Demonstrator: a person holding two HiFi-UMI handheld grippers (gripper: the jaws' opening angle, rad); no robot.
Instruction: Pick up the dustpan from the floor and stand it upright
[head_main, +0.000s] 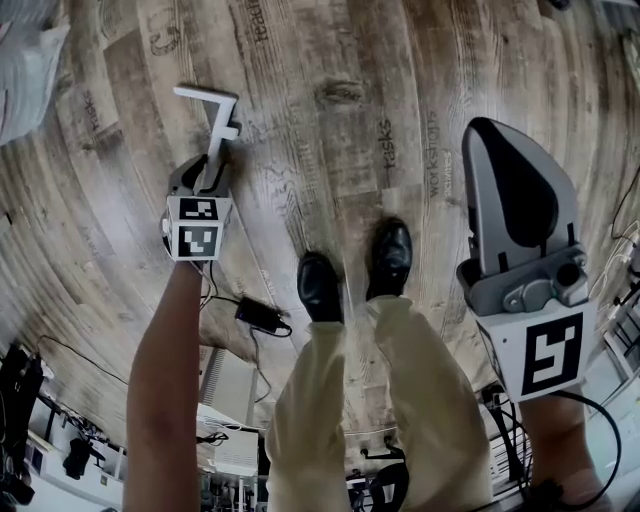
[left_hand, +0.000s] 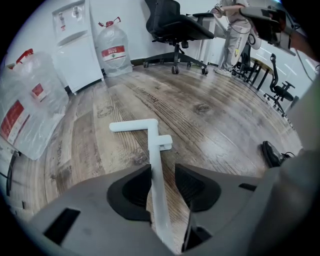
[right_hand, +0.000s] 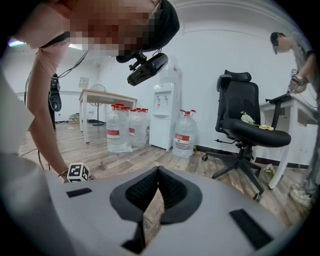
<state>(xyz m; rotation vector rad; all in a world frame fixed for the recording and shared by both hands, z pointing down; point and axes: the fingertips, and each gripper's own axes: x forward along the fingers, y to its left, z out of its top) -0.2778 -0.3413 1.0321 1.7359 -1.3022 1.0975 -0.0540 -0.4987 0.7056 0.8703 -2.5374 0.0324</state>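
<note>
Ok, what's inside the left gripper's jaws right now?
The white handle runs between the left gripper's jaws, against one pad, with wood floor showing beside the other. Its lower end, and any pan, is covered by the gripper body.

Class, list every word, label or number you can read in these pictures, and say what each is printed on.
"tasks": printed on the floor.
"workshops": floor, beside it; less clear.
"team": floor, top edge; less clear.
Other floor print: too faint to read.
Red labels on the bottles: too blurred to read.
</note>
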